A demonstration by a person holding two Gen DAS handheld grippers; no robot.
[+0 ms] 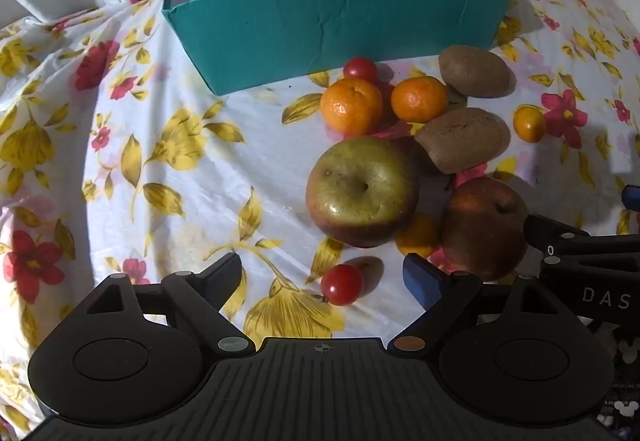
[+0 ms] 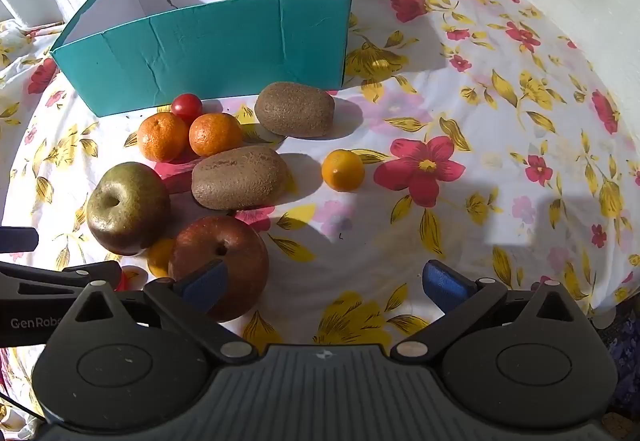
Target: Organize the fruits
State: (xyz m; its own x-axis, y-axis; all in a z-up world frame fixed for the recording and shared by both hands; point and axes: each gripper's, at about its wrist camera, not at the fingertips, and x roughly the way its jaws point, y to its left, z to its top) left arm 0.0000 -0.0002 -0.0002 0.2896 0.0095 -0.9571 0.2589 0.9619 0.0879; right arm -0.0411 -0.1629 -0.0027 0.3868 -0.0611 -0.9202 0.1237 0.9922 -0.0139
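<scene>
Both the left gripper (image 1: 324, 277) and right gripper (image 2: 326, 281) hang wide open, holding nothing. Fruit clusters mid-frame below the teal box (image 1: 340, 25); a cherry tomato (image 1: 341, 284) sits between the left fingers.

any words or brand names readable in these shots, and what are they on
"DAS": white letters, cut off by the frame edge, on the right gripper body in the left wrist view.
"GenRobo": cut off behind the housing, on the left gripper body in the right wrist view.
Small print at the lower right edge of the left wrist view: too small to read.
Teal box: no text.

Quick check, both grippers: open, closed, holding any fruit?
Left gripper: open, holding nothing; a cherry tomato lies between its fingers, untouched.
Right gripper: open, holding nothing.
</scene>
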